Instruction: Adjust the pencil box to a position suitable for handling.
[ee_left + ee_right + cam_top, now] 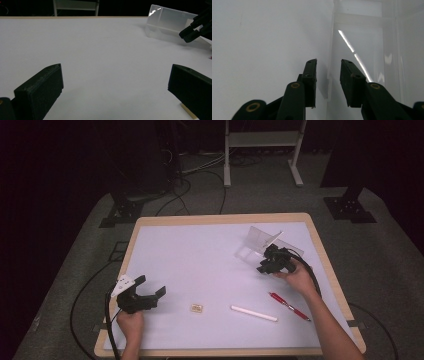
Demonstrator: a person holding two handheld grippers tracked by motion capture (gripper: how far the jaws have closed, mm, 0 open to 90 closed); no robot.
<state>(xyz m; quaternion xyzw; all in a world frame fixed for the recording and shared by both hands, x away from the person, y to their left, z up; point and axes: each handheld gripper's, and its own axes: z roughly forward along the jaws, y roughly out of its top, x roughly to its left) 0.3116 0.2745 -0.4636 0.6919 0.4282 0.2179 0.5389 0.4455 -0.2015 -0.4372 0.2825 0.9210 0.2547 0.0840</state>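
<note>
A clear plastic box (252,247) with its lid tipped up lies on the white mat (200,255) at the back right. My right gripper (263,267) is at the box's near side. In the right gripper view its jaws (328,62) stand a little apart astride the box's thin wall (329,50), with a visible gap on each side. My left gripper (151,285) rests at the front left with wide-open, empty jaws (115,68). Its view looks across the mat to the box (167,21) and the right gripper (192,31).
A small tan block (196,308), a white stick (253,313) and a red pen (289,306) lie along the mat's front half. The wooden table edge (220,218) frames the mat. Cables and a stand's legs are on the floor beyond.
</note>
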